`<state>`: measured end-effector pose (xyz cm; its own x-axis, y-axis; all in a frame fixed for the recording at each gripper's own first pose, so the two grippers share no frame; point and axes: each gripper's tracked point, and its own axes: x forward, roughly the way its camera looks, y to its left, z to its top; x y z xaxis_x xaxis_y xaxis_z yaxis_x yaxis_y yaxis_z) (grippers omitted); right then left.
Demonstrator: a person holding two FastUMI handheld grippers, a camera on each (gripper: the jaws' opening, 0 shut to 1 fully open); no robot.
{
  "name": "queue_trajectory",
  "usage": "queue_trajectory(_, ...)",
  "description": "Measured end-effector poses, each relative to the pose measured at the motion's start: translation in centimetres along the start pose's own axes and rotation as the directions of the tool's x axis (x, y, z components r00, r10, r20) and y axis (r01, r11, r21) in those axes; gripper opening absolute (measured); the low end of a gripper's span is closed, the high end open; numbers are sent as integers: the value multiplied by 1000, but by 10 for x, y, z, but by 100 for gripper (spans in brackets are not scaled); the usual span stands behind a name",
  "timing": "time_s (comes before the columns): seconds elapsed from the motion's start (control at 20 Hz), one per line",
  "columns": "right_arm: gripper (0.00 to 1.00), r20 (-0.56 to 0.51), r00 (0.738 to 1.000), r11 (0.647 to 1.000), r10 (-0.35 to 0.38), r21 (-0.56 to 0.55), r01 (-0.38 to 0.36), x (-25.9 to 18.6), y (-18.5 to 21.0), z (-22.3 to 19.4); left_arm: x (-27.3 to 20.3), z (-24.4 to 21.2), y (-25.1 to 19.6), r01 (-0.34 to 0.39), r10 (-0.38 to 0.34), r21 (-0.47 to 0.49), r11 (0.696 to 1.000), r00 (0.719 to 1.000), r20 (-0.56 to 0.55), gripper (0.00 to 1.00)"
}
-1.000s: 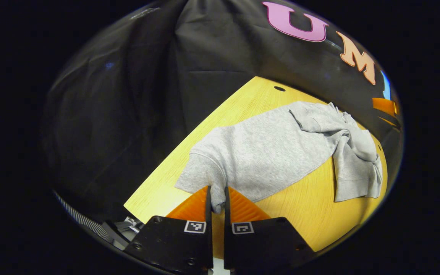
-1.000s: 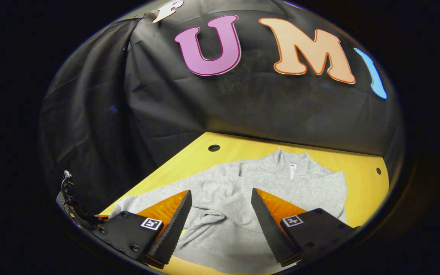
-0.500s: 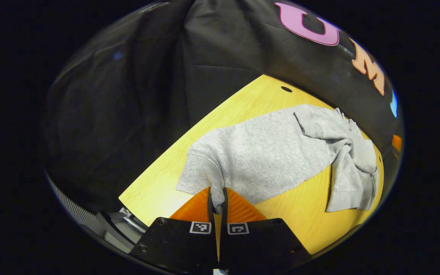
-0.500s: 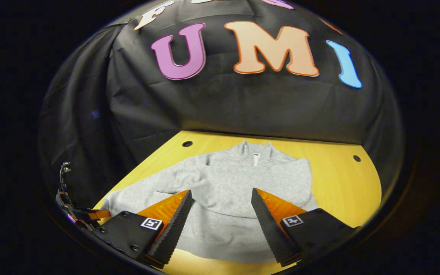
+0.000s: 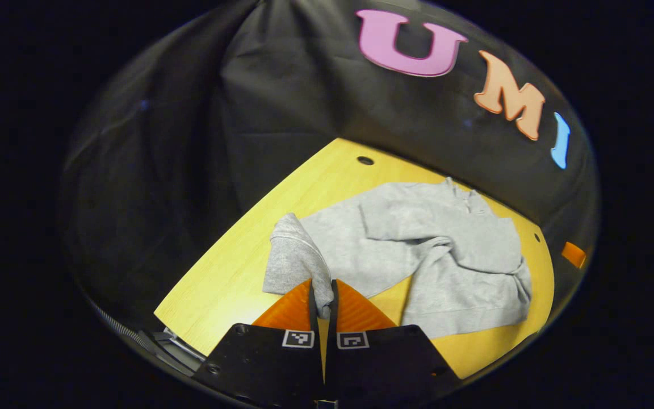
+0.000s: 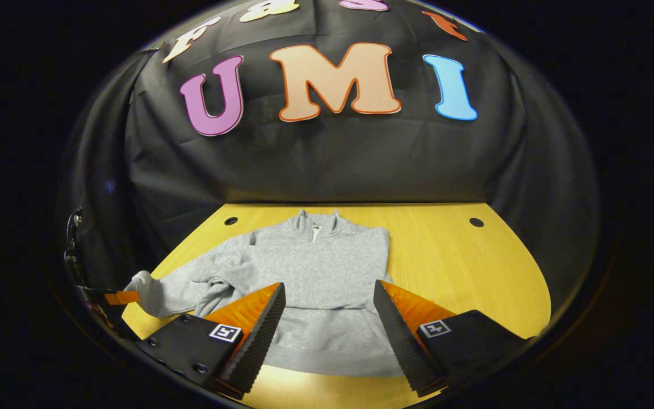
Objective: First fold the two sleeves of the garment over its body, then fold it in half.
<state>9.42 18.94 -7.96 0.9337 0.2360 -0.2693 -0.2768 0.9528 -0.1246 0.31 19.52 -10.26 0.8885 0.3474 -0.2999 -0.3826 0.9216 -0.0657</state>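
Sleeve sits clamped in left claw; right claw gapes above sweatshirt hem.

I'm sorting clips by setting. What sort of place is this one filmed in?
Most likely a staged recording booth, not a home. A black cloth wall hangs behind a bare wooden table, where a grey sweatshirt lies spread for folding; the left tool pinches one sleeve.
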Motion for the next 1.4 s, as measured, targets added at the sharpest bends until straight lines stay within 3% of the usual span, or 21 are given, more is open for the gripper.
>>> queue_trajectory(0.3,94,10,999,998,-52,41,51,-19,-54,-6,-18,49,-132,196,-200,48,979,976,89,0)
queue_trajectory(0.35,98,10,998,997,-61,43,60,-21,-64,-7,-18,53,-147,215,-220,66,974,971,93,0)
queue_trajectory(0.5,94,5,997,995,-82,60,81,-31,-90,-9,-17,70,-199,273,-285,107,956,951,117,0)
queue_trajectory(0.7,98,0,992,991,-124,57,124,-39,-128,-12,-13,80,-264,327,-351,185,927,929,115,0)
queue_trajectory(0.75,94,-3,992,990,-129,60,129,-41,-135,-14,-13,83,-280,342,-368,201,918,923,114,0)
queue_trajectory(1.0,98,-29,990,987,-138,73,140,-40,-167,-21,-7,83,-376,459,-488,234,857,869,84,0)
queue_trajectory(1.05,94,-34,990,987,-138,73,140,-39,-172,-22,-5,83,-390,475,-504,240,847,860,78,0)
queue_trajectory(1.1,98,-39,990,987,-137,75,139,-35,-172,-23,-3,83,-405,487,-518,246,838,853,73,0)
queue_trajectory(1.25,97,-47,990,987,-133,86,137,-27,-184,-25,3,78,-446,523,-557,268,809,829,61,0)
queue_trajectory(1.3,92,-50,990,987,-132,88,136,-26,-186,-27,5,75,-458,534,-568,280,798,821,53,0)
queue_trajectory(1.4,97,-55,990,986,-128,97,132,-23,-190,-29,10,68,-481,558,-594,298,774,804,37,0)
